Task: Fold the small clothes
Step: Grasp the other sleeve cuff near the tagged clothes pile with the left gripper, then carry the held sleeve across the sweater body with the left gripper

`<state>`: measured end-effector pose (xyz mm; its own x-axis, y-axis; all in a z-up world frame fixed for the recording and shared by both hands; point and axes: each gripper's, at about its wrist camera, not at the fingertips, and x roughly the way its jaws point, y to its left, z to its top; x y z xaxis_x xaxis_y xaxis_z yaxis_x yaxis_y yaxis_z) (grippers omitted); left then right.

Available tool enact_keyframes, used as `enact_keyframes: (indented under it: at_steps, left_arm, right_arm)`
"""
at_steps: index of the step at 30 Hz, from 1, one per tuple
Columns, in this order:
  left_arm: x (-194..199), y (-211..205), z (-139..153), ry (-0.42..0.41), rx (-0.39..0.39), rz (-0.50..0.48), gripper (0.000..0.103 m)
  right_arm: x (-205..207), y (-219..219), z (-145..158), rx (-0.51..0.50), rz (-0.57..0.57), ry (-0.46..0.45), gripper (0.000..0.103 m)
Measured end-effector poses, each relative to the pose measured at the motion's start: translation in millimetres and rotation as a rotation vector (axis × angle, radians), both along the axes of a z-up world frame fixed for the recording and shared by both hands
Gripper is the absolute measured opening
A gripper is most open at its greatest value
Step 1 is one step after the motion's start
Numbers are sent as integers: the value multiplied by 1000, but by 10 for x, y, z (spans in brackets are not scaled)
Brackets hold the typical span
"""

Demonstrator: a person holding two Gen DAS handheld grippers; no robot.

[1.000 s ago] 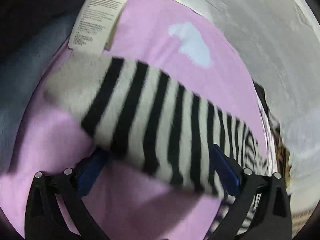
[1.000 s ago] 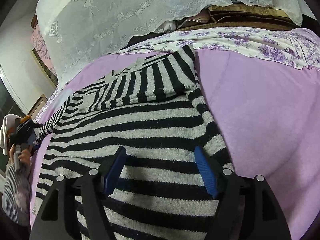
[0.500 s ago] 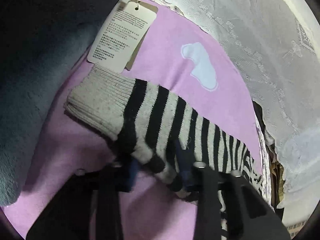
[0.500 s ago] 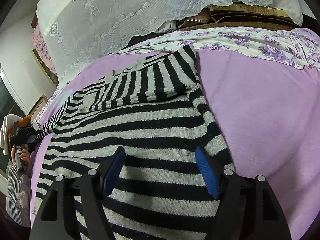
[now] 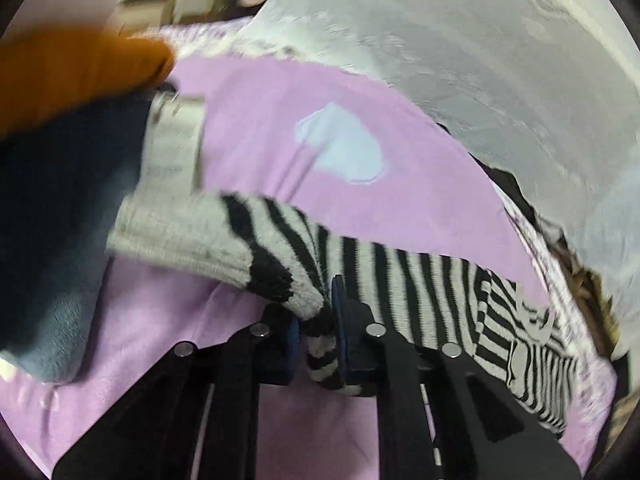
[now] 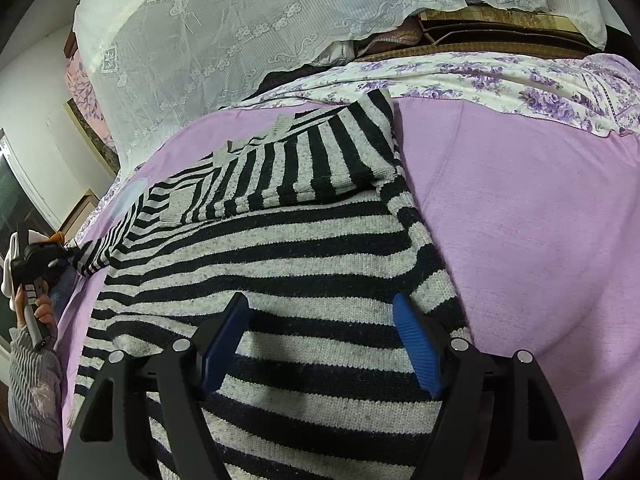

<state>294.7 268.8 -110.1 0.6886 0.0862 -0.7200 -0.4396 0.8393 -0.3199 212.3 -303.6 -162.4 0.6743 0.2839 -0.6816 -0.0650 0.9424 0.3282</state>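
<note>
Lilac blanket [image 6: 520,220], spread over the bed; white lace cover [image 6: 224,32] heaped behind it. Striped sweater [image 6: 280,264], black and grey knit, flat on the blanket, one sleeve already folded across its chest. Second sleeve [image 5: 280,252], drawn out sideways, grey cuff near a paper tag [image 5: 176,140]. My left gripper [image 5: 320,336]: jaws just closed, pinching that sleeve's edge. My right gripper [image 6: 320,340]: jaws wide apart above the sweater's lower body, gripping nothing.
</note>
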Motion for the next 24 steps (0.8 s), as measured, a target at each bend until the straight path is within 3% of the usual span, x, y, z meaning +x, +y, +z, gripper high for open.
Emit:
enact_keyframes:
  at_steps: [8,14,24]
  left_arm:
    - [135,-492,417,-35,126,-88,13]
    - [127,-1004,700,-81,240,-173,13]
    - [321,-1848,911,-121,358,-293,11]
  right_arm:
    - [56,-141,185,81,-71,-20,75]
    - [152,-210,450,82,-86,-55,77]
    - [112,-295,286,127,-85,-28,80]
